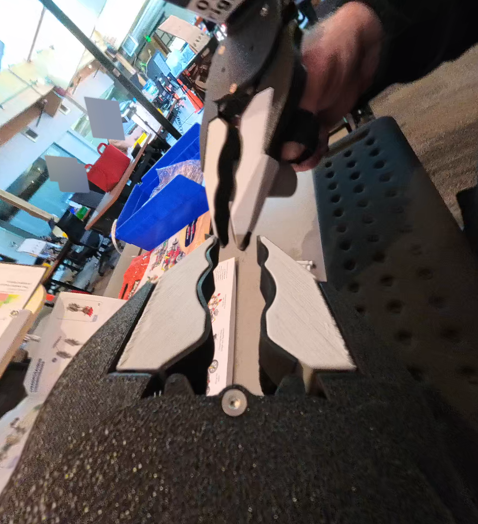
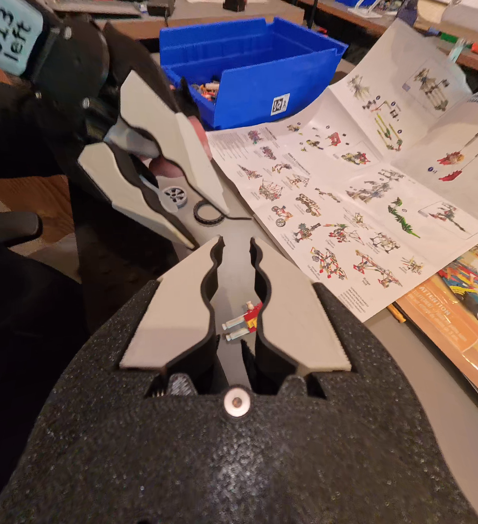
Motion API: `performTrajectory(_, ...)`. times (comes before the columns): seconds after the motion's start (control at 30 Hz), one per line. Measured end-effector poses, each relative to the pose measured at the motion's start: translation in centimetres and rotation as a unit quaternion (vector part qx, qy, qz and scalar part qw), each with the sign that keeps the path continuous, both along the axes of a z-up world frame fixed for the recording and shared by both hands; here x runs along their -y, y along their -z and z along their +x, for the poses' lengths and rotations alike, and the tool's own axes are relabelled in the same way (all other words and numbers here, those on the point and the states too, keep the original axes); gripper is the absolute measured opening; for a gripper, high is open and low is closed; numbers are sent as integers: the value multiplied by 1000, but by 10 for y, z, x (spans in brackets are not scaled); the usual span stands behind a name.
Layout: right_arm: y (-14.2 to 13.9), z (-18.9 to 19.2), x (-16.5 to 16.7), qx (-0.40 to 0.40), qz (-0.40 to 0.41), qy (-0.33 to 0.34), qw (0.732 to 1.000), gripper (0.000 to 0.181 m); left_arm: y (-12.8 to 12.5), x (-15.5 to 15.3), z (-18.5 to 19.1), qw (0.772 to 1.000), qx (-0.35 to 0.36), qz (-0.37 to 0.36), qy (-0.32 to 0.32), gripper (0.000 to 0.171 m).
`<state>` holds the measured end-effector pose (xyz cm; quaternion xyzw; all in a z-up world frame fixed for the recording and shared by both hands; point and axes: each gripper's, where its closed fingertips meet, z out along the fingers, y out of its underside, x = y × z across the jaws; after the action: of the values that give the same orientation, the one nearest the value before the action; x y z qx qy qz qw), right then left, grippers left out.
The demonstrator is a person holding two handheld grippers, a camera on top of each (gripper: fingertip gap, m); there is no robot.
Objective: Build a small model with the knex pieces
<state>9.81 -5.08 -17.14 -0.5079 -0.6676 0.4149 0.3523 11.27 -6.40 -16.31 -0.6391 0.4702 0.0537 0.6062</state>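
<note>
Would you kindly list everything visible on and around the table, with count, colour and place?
Storage bin: one, blue, far side of table, small parts inside.
Instruction sheet: one, white, unfolded, right of centre.
Booklet: one, orange, under the sheet's near corner.
Tyre ring: one, black, on the table.
Wheel hub: one, grey, beside the tyre ring.
Small assembly: one, red and yellow with pale rods, on the table.
Table: one, grey.
Red container: one, background shelf.
Left gripper: grey fingers, open above the wheel hub.
Right gripper: grey fingers, open, empty.
</note>
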Motion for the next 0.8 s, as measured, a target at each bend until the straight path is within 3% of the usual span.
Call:
performTrajectory(0.17, -13, 3, 11, -21, -14, -9, 1000, 20, 0, 4, 1, 1000, -25, 14, 2, 43)
performTrajectory(0.63, -24, -4, 14, -58, 52, 20, 997, 19, 2, 3, 8, 996, -78, 53, -7, 46)
performTrajectory(0.8, -23, -5, 10, -59, 109, 25, 992, 16, 2, 0, 8, 994, -87, 58, -9, 44)
